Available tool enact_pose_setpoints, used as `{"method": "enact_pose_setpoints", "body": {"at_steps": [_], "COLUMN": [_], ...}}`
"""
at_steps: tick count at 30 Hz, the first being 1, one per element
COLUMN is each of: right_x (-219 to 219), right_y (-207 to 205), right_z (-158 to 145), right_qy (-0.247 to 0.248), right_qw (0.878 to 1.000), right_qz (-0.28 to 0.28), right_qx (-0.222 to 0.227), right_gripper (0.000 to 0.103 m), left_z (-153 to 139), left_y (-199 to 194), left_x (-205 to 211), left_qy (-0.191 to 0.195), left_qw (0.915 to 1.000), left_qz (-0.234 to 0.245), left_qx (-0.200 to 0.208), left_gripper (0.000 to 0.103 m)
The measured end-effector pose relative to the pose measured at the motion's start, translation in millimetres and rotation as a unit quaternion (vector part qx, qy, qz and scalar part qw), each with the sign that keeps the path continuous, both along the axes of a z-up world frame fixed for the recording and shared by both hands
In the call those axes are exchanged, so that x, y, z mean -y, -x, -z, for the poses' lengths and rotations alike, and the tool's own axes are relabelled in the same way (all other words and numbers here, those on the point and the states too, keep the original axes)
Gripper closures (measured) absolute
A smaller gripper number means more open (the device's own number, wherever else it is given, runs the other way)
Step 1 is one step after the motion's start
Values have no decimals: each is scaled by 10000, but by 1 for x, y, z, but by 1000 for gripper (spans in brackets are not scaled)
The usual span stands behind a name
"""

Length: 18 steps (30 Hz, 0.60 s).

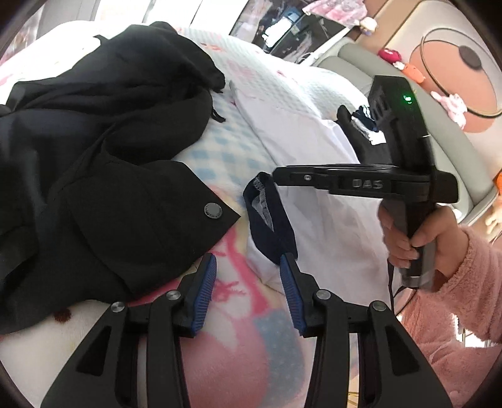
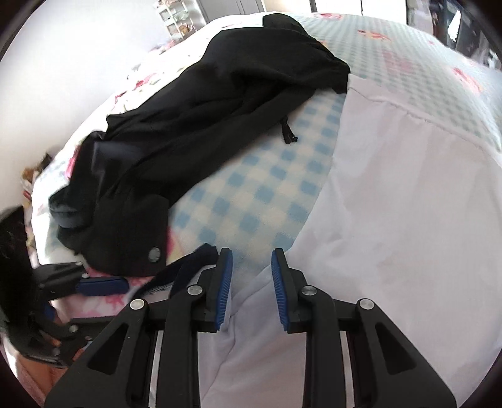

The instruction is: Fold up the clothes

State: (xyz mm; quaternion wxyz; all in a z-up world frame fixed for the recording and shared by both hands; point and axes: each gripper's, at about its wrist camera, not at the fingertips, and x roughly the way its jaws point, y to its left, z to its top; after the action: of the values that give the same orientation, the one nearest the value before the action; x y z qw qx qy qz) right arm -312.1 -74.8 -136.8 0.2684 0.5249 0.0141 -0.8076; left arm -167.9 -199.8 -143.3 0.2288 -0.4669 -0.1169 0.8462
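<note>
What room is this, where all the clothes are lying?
Most likely a bedroom. The black jacket and white shirt lie on a bed with a checked cartoon blanket, and a padded headboard with little plush toys along it stands behind.

Bed (image 2: pixel 260 175) under blue-checked, pink-printed blanket; bright window (image 1: pixel 175 12) beyond; padded grey headboard (image 1: pixel 451 147) with soft toys (image 1: pixel 451 105); white shelf (image 2: pixel 175 15) far back.

I see matt black cloth on the jacket (image 2: pixel 219 103) with a dull metal snap button (image 1: pixel 213 210), smooth white shirt (image 2: pixel 392 188) fabric, fuzzy checked blanket (image 2: pixel 257 188), ribbed blue pads (image 1: pixel 207 282).
</note>
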Motion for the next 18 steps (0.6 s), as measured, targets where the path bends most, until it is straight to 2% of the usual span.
{"method": "enact_pose_setpoints", "body": {"at_steps": [4, 8, 12, 14, 15, 17, 18], "right_x": [-8, -30, -45, -49, -48, -44, -41], "right_y": [-1, -12, -30, -39, -42, -48, -50], "right_z": [-7, -15, -19, -16, -13, -7, -5], "right_qy": [-2, -68, -251, -249, -246, -453, -607], "right_qw": [10000, 10000, 9997, 9997, 9996, 9988, 9980], "right_qz": [-47, -67, -40, -41, -88, -170, -196], "right_qx": [59, 12, 13, 72, 106, 58, -8], "right_gripper": [77, 76, 75, 70, 70, 70, 70], "left_z": [1, 3, 4, 8, 10, 14, 14], "left_y": [0, 0, 0, 4, 8, 15, 16], "left_x": [-6, -12, -18, -21, -20, -16, -12], "left_qy": [124, 249, 373, 521, 522, 524, 500], "left_qw": [9999, 9996, 9990, 9986, 9986, 9977, 9971], "left_qz": [73, 147, 220, 84, -77, -397, -537], "left_qx": [-30, -61, -91, -24, 38, 164, 189], "left_gripper": [58, 42, 42, 43, 49, 71, 78]}}
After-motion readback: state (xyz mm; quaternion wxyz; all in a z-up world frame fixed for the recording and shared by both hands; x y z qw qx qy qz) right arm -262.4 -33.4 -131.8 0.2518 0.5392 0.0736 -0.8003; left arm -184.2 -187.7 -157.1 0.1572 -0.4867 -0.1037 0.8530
